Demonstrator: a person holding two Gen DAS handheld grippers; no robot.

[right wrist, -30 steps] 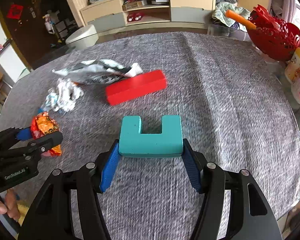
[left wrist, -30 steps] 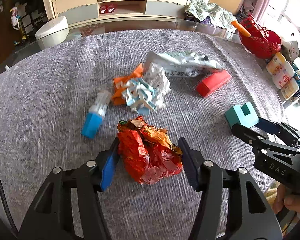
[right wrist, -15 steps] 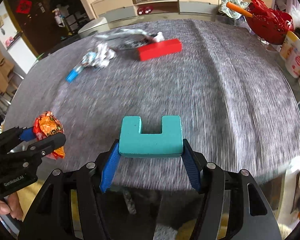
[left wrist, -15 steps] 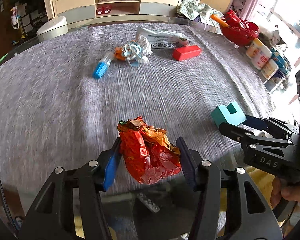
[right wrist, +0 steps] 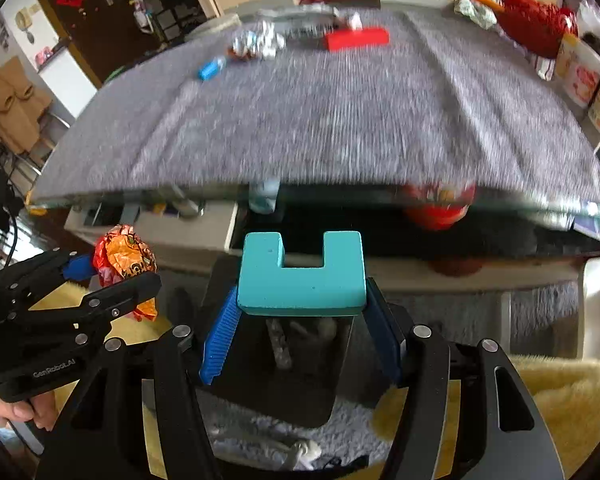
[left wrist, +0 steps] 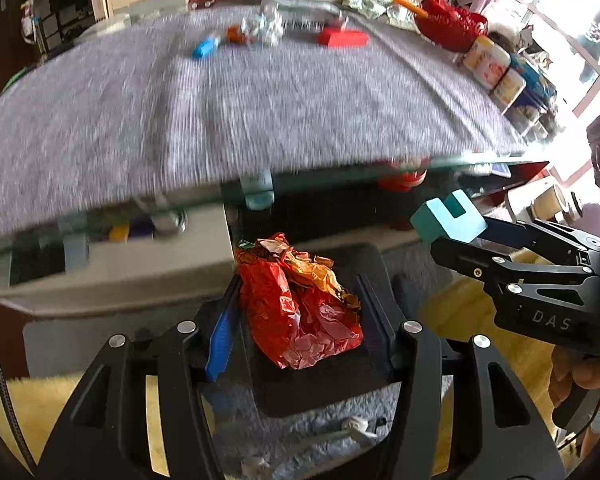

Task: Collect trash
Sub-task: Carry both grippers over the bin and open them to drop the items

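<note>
My left gripper (left wrist: 300, 316) is shut on a crumpled orange-red wrapper (left wrist: 300, 308) and holds it off the table's near edge, above a black bin (left wrist: 320, 376) on the floor. My right gripper (right wrist: 300, 316) is shut on a teal U-shaped block (right wrist: 300, 276), also past the table edge, above the same black bin (right wrist: 276, 376). The left gripper with the wrapper (right wrist: 124, 256) shows at the left of the right wrist view; the right gripper with the block (left wrist: 446, 220) shows at the right of the left wrist view.
On the grey cloth table (left wrist: 260, 112) far side lie a red block (left wrist: 342, 37), crumpled white wrappers (left wrist: 260, 28), a blue-capped tube (left wrist: 204, 48) and a silver bag (left wrist: 312, 8). A red basket (left wrist: 448, 24) and jars (left wrist: 488, 60) stand at right. Yellow rug (right wrist: 560, 392) lies below.
Both grippers have drawn back from the table top, past its near edge, and lowered over the black bin, each still holding its object.
</note>
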